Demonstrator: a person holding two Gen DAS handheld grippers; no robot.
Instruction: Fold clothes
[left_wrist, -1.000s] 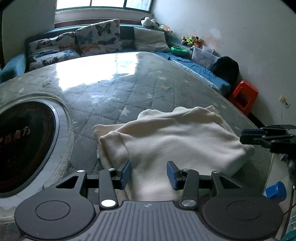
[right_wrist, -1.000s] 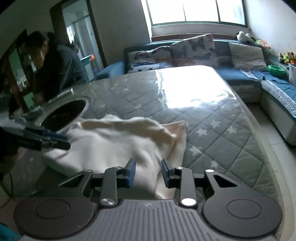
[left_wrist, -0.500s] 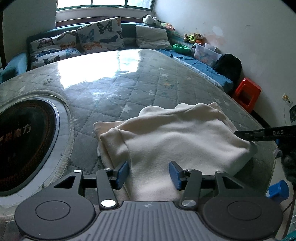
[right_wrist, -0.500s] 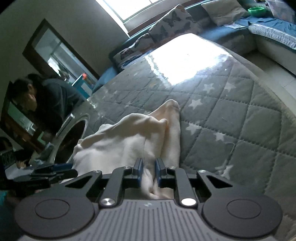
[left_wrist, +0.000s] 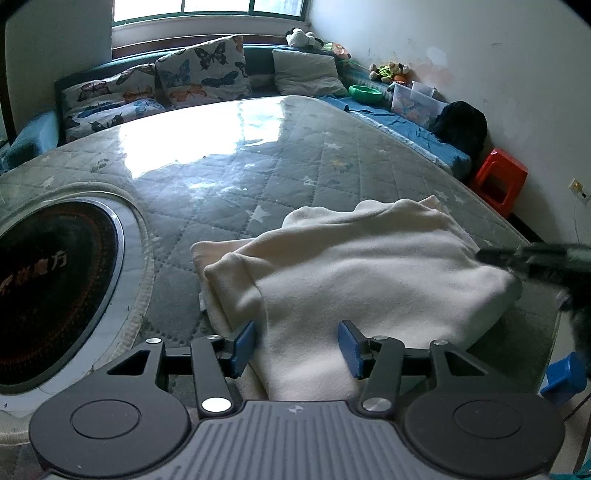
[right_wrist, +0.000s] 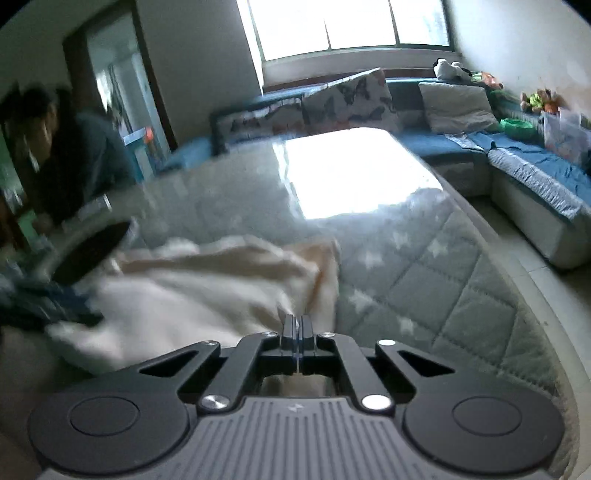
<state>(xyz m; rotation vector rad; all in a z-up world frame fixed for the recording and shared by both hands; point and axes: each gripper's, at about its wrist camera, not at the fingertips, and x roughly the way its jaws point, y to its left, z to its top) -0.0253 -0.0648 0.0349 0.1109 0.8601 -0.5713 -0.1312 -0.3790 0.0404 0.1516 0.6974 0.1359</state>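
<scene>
Closing hard on the right: right gripper (right_wrist: 297, 326) gone from parted blue pads a second ago to pads pressed flat together, clenched at the near right edge of the cream garment (left_wrist: 354, 273). Hard to tell through the blur whether any cloth sits pinched between them; looks like only a thin fold at most. Dipping lower too, with the view swung toward the sofa and window.

Left gripper (left_wrist: 297, 345) staying put, jaws spread a touch wider than before, straddling the near hem without pressing on it. Released, then, not yet gripping.

Garment lying part-folded on the grey quilted table cover (left_wrist: 295, 166), near the right corner, with the dark round hob (left_wrist: 44, 291) off to the left.

Probably means one corner claimed, second pinch on the left needed before the next fold. Risk: a shallow right-hand bite slipping off.
</scene>
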